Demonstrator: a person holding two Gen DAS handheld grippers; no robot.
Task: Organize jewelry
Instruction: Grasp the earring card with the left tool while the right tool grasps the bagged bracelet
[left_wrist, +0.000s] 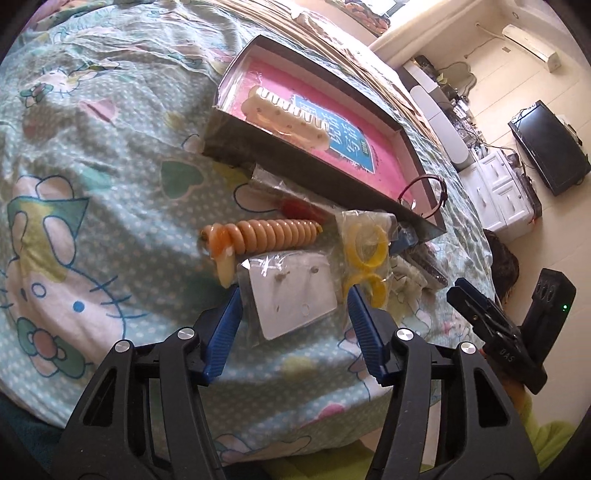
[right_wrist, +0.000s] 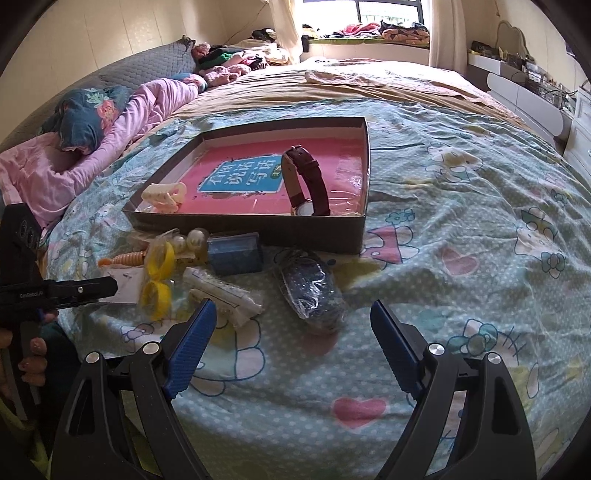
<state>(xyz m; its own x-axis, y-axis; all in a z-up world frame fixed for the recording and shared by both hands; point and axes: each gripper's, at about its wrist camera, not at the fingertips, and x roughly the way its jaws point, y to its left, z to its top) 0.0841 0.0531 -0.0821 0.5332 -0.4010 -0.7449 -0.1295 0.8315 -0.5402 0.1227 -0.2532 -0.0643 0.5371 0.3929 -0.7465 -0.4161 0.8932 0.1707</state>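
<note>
A white earring card in a clear bag (left_wrist: 291, 295) lies on the bedsheet between the blue fingers of my left gripper (left_wrist: 294, 291). The jaws stand close on both sides of it, and a thin gap shows at the right pad. Behind it lie an orange spiral hair tie (left_wrist: 273, 234), bagged yellow rings (left_wrist: 369, 243) and a red bagged item (left_wrist: 299, 208). The dark box (right_wrist: 258, 229) with a pink liner holds a white claw clip (right_wrist: 166, 195) and a maroon-strap watch (right_wrist: 306, 181). My right gripper (right_wrist: 292, 305) hangs open over the sheet, just short of a dark bagged item (right_wrist: 312, 291).
Pearls (right_wrist: 192, 240), a blue box (right_wrist: 234, 253) and a white bagged piece (right_wrist: 221, 291) lie in front of the box. Pink bedding (right_wrist: 74, 155) is piled at the far left. The bed's edge is close below both grippers; drawers (left_wrist: 498, 192) stand beyond the bed.
</note>
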